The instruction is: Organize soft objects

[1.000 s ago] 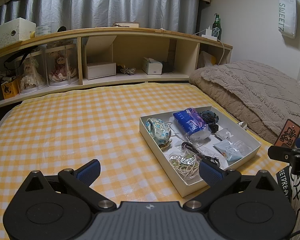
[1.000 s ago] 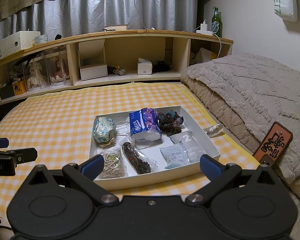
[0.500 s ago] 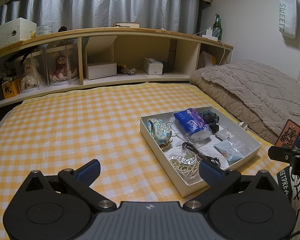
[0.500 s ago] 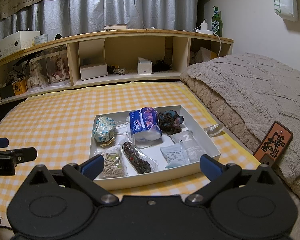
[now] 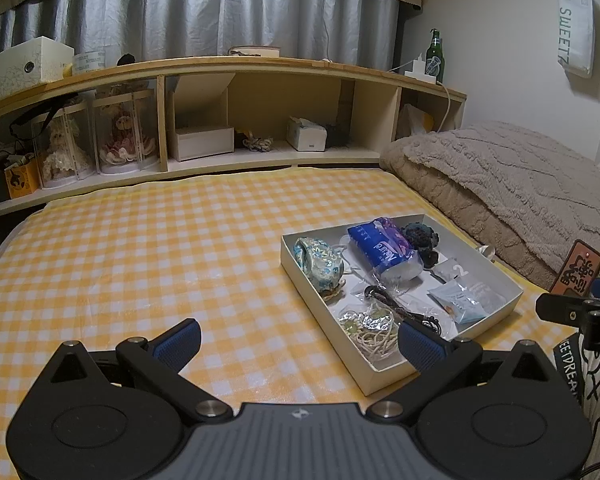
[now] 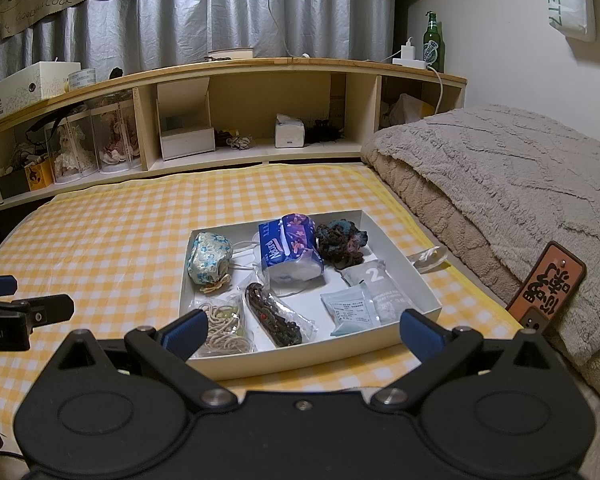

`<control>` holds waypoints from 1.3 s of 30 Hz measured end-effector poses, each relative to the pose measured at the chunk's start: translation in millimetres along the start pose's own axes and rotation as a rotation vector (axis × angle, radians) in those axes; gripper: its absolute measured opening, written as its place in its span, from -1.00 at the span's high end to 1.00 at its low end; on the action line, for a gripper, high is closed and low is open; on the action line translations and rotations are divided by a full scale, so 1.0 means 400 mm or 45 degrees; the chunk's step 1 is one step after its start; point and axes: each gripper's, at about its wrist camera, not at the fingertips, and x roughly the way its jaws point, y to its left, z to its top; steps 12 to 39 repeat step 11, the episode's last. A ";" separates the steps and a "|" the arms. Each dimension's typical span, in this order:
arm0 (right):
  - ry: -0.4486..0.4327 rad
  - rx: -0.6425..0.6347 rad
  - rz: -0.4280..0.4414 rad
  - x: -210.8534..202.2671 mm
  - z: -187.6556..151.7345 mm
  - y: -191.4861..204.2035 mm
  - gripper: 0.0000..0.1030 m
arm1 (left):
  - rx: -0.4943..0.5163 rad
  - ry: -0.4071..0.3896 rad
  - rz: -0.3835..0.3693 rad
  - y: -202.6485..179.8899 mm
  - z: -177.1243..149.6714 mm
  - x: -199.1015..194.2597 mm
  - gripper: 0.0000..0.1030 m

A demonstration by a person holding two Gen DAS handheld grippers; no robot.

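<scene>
A white tray (image 6: 404, 300) sits on the yellow checked bed (image 5: 140, 248), and the soft things all lie inside it: a floral pouch (image 6: 209, 257) at the back left, a tissue pack (image 6: 288, 252) in the middle, a dark knitted piece (image 6: 340, 242) at the back right, two flat sachets (image 6: 364, 300) in the right front, a bag of beads (image 6: 276, 316) and a bag of cord (image 6: 224, 326) at the front. One small clear wrapper (image 6: 428, 258) lies on the bed just beside the tray's right wall.

The left gripper (image 5: 296, 342) hovers over the bed left of the tray, its fingers spread and holding nothing. The right gripper (image 6: 300, 330) hovers at the tray's near wall, fingers likewise spread and empty.

This fits either a tray about to be sorted out or one already filled, so no step can be fixed. For any pick here, I judge that a pinch should come from above onto the bulk of an item, not its loose film or strings; the plastic bags will likely slip and crumple, and the light tray may slide, so the free gripper could steady its rim.
</scene>
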 end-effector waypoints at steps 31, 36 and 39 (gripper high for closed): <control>0.001 0.002 0.000 -0.001 -0.001 0.002 -1.00 | -0.001 0.001 0.018 0.009 0.012 0.002 -1.00; 0.001 0.002 0.000 -0.001 -0.001 0.002 -1.00 | -0.001 0.001 0.018 0.009 0.012 0.002 -1.00; 0.001 0.002 0.000 -0.001 -0.001 0.002 -1.00 | -0.001 0.001 0.018 0.009 0.012 0.002 -1.00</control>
